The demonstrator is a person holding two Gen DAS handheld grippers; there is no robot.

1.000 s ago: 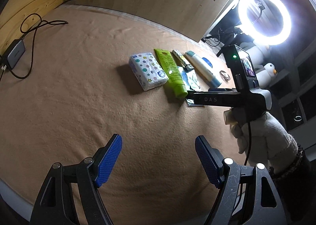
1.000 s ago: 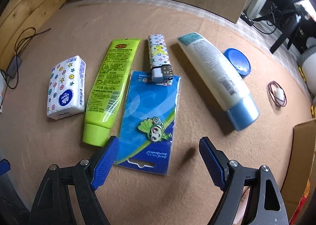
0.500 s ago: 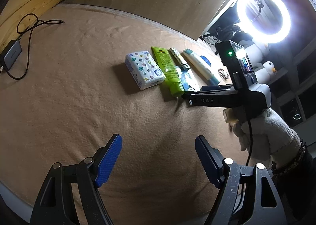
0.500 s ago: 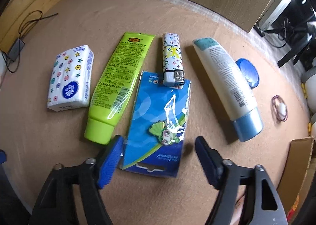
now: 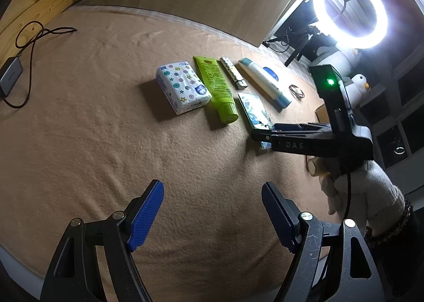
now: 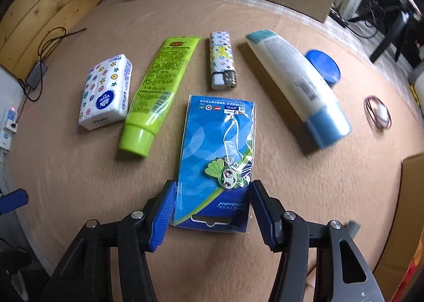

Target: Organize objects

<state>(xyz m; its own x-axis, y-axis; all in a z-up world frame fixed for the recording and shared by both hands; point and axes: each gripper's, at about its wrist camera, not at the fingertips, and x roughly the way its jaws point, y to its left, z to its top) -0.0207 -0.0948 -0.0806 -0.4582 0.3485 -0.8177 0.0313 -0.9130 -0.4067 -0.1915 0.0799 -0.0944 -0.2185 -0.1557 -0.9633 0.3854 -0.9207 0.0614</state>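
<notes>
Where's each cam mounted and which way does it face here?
Left wrist: on the left gripper, open over bare blanket, looking across at the item row; shows the right gripper and gloved right hand.
Right wrist: on the right gripper, looking down; its fingers flank the blue keychain card.
Shared: tissue pack, green tube, lighter, white tube, keychain card.

The right tongs (image 5: pixel 261 135) hide the blue card's (image 5: pixel 254 109) near end.
</notes>
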